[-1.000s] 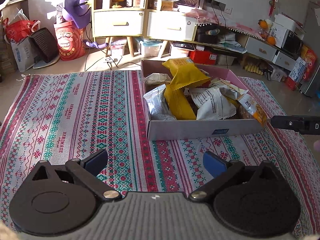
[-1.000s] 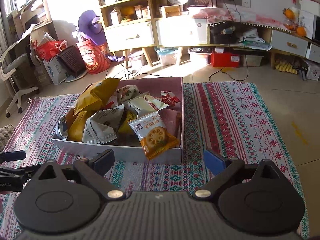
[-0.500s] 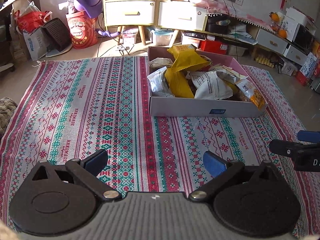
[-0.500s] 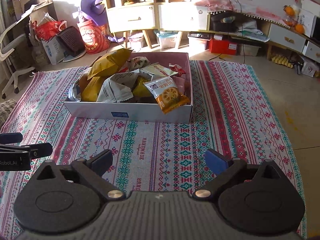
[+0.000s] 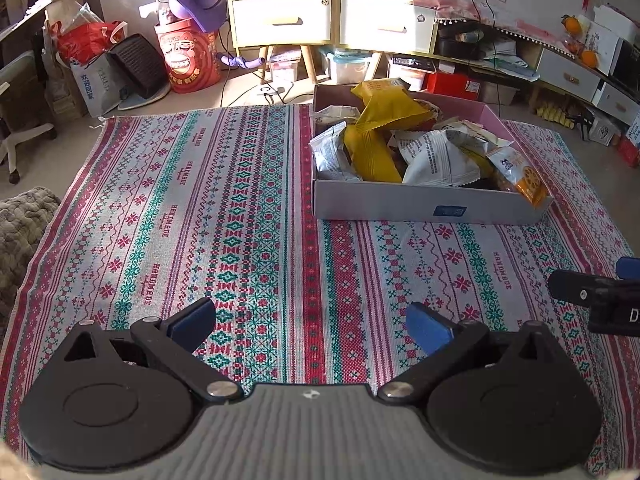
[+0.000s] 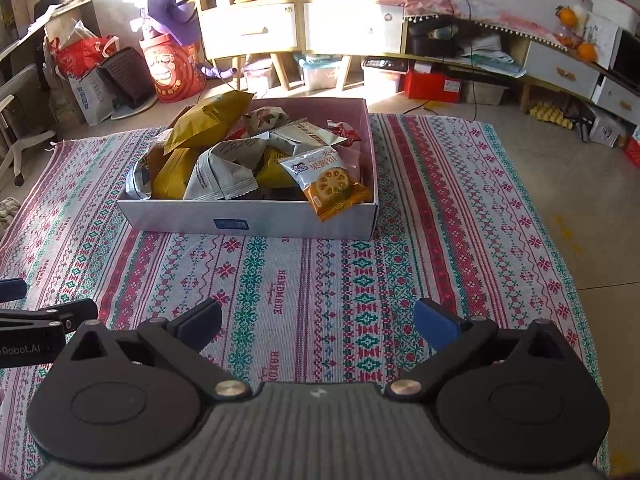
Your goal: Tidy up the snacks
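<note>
Both the left hand-held gripper (image 5: 310, 322) and right hand-held gripper (image 6: 318, 320) hover spread and empty over the rug (image 5: 240, 216), clear of the box (image 6: 256, 220) that contains the piled snack packets (image 6: 224, 172).

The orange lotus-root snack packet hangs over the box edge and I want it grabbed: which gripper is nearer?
Right gripper: packet straight ahead. Left gripper sits off to its left.

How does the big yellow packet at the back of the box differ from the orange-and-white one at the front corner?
The yellow packet is plain mustard, while the orange-and-white packet carries a lotus-root picture. The yellow packet is larger and lies on top of the pile near the far wall; the orange-and-white packet leans over the near rim of the box. Both are sealed and untouched.
</note>
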